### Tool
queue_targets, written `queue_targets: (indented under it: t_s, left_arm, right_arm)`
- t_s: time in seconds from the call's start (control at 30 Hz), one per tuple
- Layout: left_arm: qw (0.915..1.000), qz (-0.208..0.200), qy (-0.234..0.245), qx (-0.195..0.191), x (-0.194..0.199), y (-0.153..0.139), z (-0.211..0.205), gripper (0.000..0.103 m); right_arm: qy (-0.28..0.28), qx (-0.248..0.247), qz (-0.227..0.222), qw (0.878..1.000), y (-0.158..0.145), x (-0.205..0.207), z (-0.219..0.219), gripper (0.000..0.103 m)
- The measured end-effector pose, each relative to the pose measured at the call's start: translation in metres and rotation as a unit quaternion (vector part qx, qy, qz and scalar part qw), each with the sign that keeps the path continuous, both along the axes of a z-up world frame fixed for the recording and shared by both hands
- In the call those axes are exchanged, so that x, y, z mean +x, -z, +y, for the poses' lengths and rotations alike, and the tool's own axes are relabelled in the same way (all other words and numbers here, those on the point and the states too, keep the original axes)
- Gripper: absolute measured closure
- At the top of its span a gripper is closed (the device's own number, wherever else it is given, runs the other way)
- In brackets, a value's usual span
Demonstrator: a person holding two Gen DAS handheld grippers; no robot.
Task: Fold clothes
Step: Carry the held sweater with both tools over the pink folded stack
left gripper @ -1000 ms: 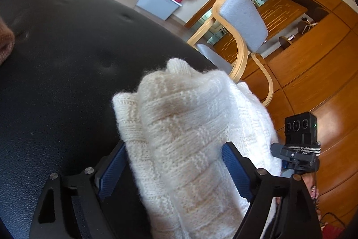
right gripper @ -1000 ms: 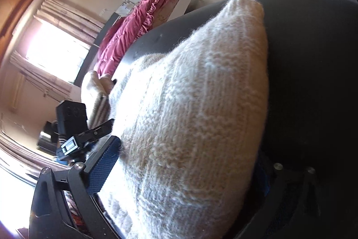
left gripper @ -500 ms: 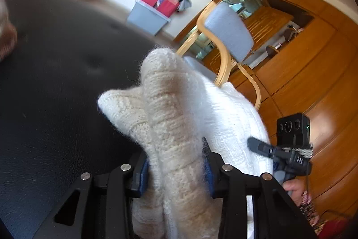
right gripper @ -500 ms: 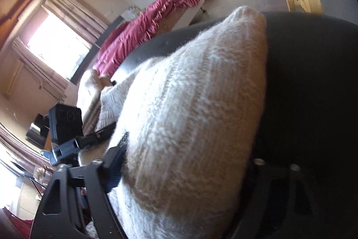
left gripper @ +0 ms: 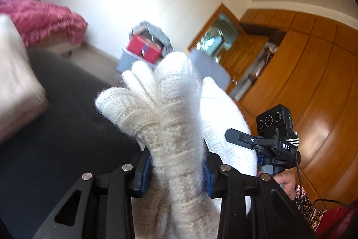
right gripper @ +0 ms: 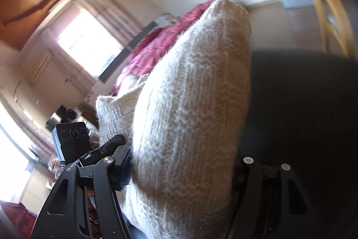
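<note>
At the far left of the left wrist view a pale cloth (left gripper: pixel 15 82) lies on the dark padded surface (left gripper: pixel 67 127), with a pink ruffled bedspread (left gripper: pixel 44 21) behind it. In the middle, the left gripper (left gripper: pixel 176 169) has its blue pads pressed into a bunched fold of the cream knitted garment (left gripper: pixel 174 109), which stands up between its jaws and looks raised above the dark surface. Further right, a hand (left gripper: pixel 285 180) holds the other gripper's handle beside wooden wardrobe doors (left gripper: pixel 313 82). In the right wrist view, the right gripper (right gripper: pixel 181 171) is closing on a much thicker roll of the same knit, its left pad sunk into the wool; the right pad is hidden behind the bulk. The step in hand appears to be lifting the folded garment with both grippers, either to turn it over or to carry it to the pile. The next move calls for keeping both grips level and together, so the folds do not slide apart, then lowering it flat.
</note>
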State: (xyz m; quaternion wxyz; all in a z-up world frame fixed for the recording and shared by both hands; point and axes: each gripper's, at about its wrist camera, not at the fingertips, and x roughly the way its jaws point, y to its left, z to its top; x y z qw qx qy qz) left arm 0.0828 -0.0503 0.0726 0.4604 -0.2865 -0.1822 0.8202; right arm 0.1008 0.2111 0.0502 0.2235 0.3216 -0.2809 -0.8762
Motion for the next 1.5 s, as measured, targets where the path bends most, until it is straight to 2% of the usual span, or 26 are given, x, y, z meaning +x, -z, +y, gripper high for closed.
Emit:
queue_targets:
  t_s: [0.2, 0.37, 0.57, 0.7, 0.83, 0.97, 1.03, 1.1, 1.2, 1.27, 1.4, 1.5]
  left_arm:
    - [0.9947, 0.036, -0.096, 0.011, -0.014, -0.047, -0.082, 0.067]
    - [0.9816, 0.049, -0.184, 0.006, -0.04, -0.077, -0.154, 0.067]
    - [0.9609, 0.051, -0.272, 0.008, -0.077, -0.089, -0.218, 0.067]
    - [0.9493, 0.027, -0.313, 0.016, -0.108, -0.069, -0.241, 0.067]
    - [0.9431, -0.028, -0.33, 0.028, -0.14, -0.02, -0.261, 0.067]
    - [0.936, -0.061, -0.346, 0.025, -0.165, 0.022, -0.268, 0.067]
    - [0.931, -0.065, -0.358, 0.027, -0.174, 0.035, -0.277, 0.067]
    - [0.9238, -0.069, -0.376, 0.012, -0.182, 0.042, -0.287, 0.066]
    - [0.9215, -0.091, -0.377, 0.013, -0.184, 0.059, -0.298, 0.062]
    - [0.9222, -0.096, -0.374, 0.03, -0.182, 0.063, -0.306, 0.06]
    - [0.9258, -0.11, -0.357, 0.056, -0.162, 0.054, -0.315, 0.06]
    - [0.9161, -0.095, -0.386, 0.05, -0.142, 0.039, -0.322, 0.061]
  right_arm:
    - [-0.083, -0.003, 0.033, 0.996, -0.042, -0.065, -0.073, 0.035]
    - [-0.155, -0.008, 0.047, 0.987, -0.069, -0.132, -0.139, 0.035]
    - [-0.232, -0.009, 0.056, 0.971, -0.087, -0.211, -0.208, 0.035]
    - [-0.262, 0.004, 0.058, 0.963, -0.078, -0.256, -0.237, 0.035]
    - [-0.288, 0.035, 0.047, 0.956, -0.057, -0.302, -0.258, 0.035]
    - [-0.298, 0.059, 0.026, 0.952, -0.024, -0.312, -0.258, 0.035]
    - [-0.296, 0.05, 0.021, 0.954, -0.009, -0.315, -0.259, 0.035]
    - [-0.293, 0.03, 0.026, 0.955, -0.002, -0.323, -0.257, 0.034]
    - [-0.284, 0.032, 0.034, 0.958, 0.01, -0.334, -0.255, 0.024]
    - [-0.282, 0.019, 0.04, 0.958, 0.012, -0.342, -0.257, 0.022]
    - [-0.276, 0.035, 0.049, 0.959, -0.002, -0.329, -0.256, 0.02]
    - [-0.252, 0.061, 0.077, 0.963, -0.026, -0.315, -0.241, 0.019]
